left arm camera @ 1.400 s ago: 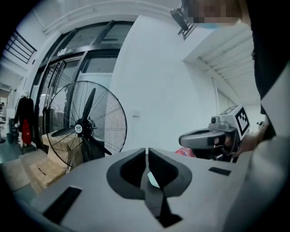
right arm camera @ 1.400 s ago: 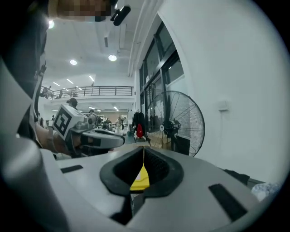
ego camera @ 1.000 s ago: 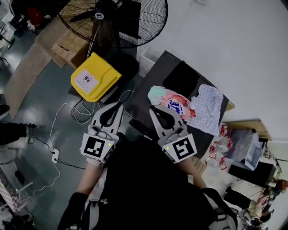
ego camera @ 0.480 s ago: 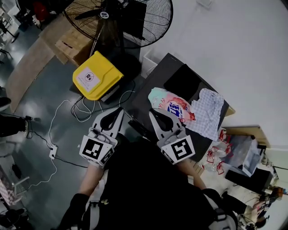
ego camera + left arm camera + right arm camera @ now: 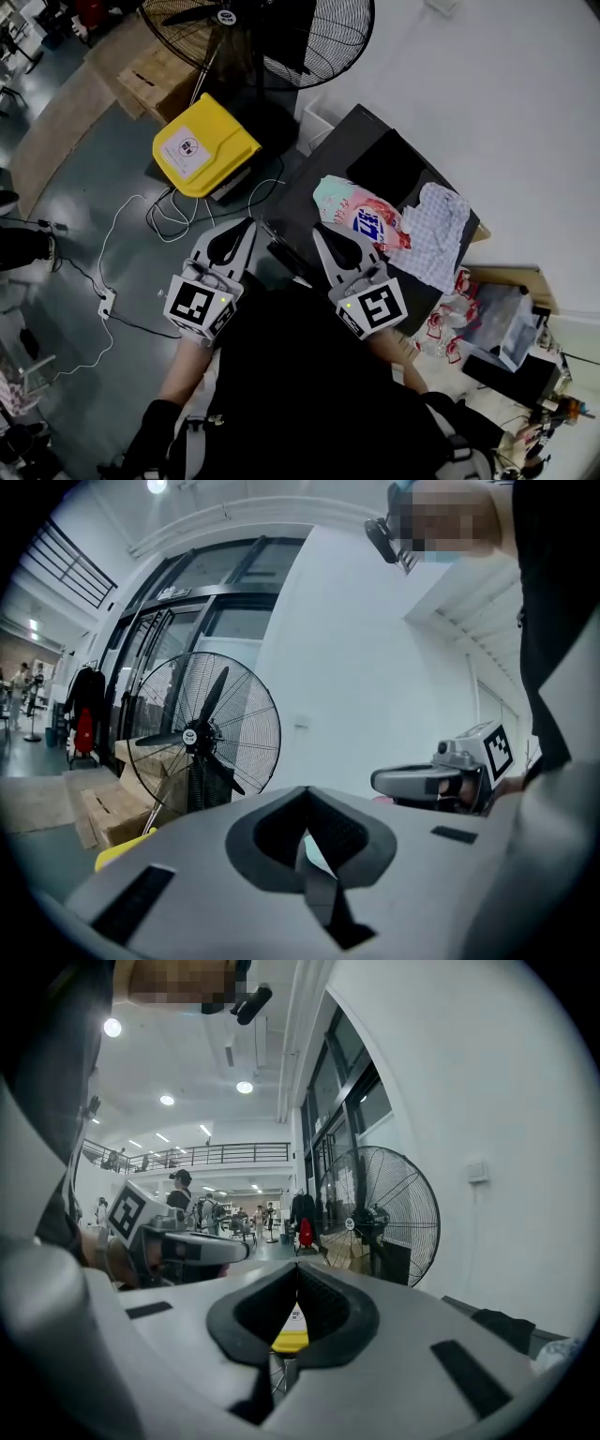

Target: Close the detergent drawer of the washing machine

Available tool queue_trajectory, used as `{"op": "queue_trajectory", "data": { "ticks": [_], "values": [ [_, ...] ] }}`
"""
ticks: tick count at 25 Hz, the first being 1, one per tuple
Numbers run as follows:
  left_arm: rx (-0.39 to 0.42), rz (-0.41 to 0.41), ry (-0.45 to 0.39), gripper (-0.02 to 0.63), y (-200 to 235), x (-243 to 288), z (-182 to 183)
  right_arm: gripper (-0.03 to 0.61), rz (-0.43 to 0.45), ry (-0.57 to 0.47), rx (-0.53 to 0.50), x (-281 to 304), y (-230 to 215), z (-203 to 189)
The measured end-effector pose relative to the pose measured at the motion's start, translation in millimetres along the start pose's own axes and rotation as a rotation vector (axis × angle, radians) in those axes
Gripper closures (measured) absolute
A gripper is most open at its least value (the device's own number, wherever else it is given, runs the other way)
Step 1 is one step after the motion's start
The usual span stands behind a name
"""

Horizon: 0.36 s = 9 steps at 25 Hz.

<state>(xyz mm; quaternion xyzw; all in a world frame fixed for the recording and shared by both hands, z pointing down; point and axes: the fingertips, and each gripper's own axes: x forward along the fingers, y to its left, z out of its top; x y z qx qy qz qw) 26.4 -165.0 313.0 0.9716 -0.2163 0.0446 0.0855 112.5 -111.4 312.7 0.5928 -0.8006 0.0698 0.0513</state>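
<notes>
My left gripper (image 5: 247, 225) and right gripper (image 5: 320, 231) are held side by side in front of the person's body, both pointing away and nearly level. Both are shut with nothing between the jaws, which meet at a closed tip in the left gripper view (image 5: 306, 795) and the right gripper view (image 5: 296, 1267). Each gripper shows in the other's view: the right gripper (image 5: 441, 780), the left gripper (image 5: 183, 1246). Just ahead of the right gripper lies a pink and blue detergent pouch (image 5: 364, 217) on a dark top (image 5: 323, 159). No washing machine or detergent drawer can be made out.
A checked cloth (image 5: 433, 230) lies beside the pouch. A yellow bin (image 5: 202, 145) stands on the floor ahead of the left gripper, with a large black fan (image 5: 272, 37) and cardboard boxes (image 5: 155, 80) behind it. White cables (image 5: 122, 258) and a power strip (image 5: 106, 302) lie at left.
The head view has drifted a little, so the fan and dark top sit slightly further right. Both grippers stay shut and side by side, almost unmoved.
</notes>
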Motion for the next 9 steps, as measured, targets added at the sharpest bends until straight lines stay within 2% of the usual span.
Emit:
{"op": "queue_trajectory", "data": {
  "ticks": [9],
  "values": [
    [-0.048,-0.010,0.019,0.603,16.3,-6.1,-10.7,0.563,0.016,0.009,0.021,16.2,5.5,0.8]
  ]
}}
